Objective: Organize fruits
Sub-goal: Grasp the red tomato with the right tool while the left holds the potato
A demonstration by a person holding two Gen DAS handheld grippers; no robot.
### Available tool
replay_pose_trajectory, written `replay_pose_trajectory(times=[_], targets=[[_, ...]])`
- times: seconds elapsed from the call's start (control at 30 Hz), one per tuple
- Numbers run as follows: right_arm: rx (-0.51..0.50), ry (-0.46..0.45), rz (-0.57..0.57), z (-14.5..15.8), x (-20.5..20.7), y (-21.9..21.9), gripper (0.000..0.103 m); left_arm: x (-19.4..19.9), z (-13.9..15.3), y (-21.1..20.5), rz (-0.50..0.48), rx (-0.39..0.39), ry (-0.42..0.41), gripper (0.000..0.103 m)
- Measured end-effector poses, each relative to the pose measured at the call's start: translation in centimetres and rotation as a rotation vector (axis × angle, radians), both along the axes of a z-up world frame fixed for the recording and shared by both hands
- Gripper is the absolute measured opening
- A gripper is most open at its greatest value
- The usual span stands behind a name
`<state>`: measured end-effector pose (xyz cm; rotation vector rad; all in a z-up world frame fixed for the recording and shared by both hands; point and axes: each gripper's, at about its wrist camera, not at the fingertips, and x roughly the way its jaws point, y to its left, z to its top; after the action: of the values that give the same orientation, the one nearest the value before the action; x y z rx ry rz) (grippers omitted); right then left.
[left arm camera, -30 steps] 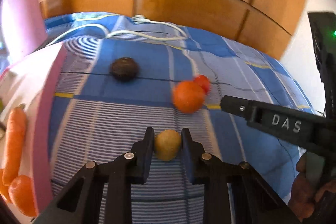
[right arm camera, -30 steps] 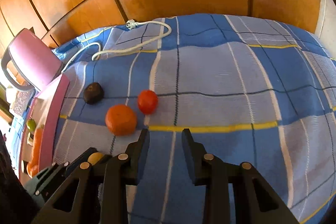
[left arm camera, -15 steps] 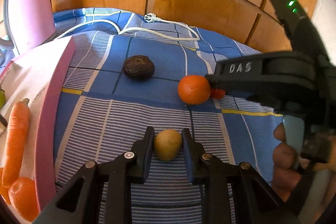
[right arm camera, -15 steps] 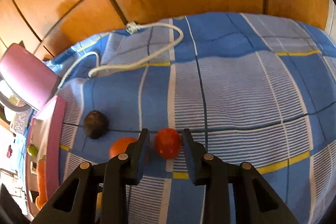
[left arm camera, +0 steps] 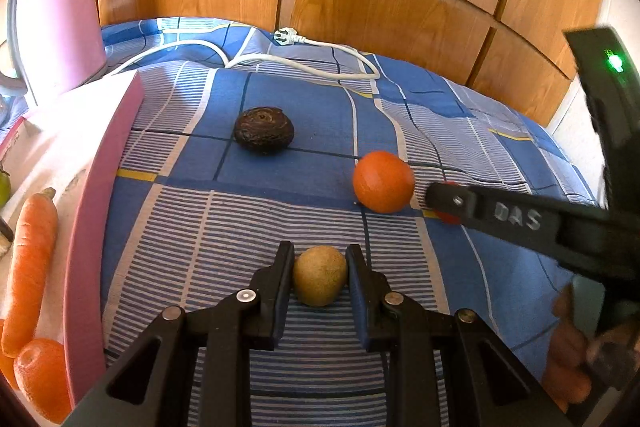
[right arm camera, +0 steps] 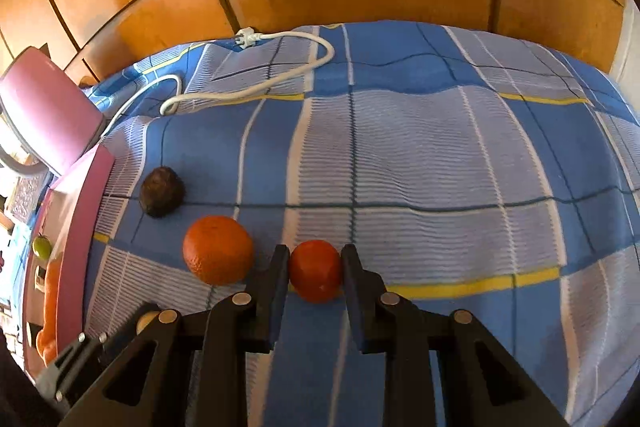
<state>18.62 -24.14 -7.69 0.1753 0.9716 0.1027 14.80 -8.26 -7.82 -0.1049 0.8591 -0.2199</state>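
Kiwi [left arm camera: 320, 281] sitting between fingers of left gripper [left arm camera: 320, 269], jaws pinching it just above blue plaid bedspread [left arm camera: 304, 103]. Right gripper [right arm camera: 315, 269] pinching red tomato [right arm camera: 315, 270] resting on bedspread. Orange [right arm camera: 218, 250] lying just left of tomato; dark avocado [right arm camera: 162, 191] lying beyond it, near pink tray [left arm camera: 96, 187] holding carrot [left arm camera: 30, 267].

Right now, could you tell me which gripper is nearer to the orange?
Right. The right gripper sits just beside the orange, its fingers around the tomato. The left gripper is farther back, around the kiwi.
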Motion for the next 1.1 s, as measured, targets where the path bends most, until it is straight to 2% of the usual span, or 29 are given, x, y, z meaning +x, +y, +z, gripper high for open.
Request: replay_pose_trajectory(times=[0.17,0.3,0.57,1.1], targets=[[-0.009,0.003,-0.009,0.1,-1.4,-1.1,0.026,0.2,0.0,0.3,-0.002,-0.02,0.01,0.027],[-0.04,0.0,-0.005,0.1,-2.8,-1.3,0.026,-0.4,0.3,-0.1,-0.006,0.023,0.006,0.026],[-0.046,-0.029,-0.002,-0.1,-6.3,-2.0,0.026,-3.3,0.3,0.3,-0.01,0.059,-0.017,0.026],[-0.081,-0.101,-0.018,-0.6,-6.6,-1.6,0.027,-3.8,0.0,-0.1,-0.019,0.09,-0.048,0.026]])
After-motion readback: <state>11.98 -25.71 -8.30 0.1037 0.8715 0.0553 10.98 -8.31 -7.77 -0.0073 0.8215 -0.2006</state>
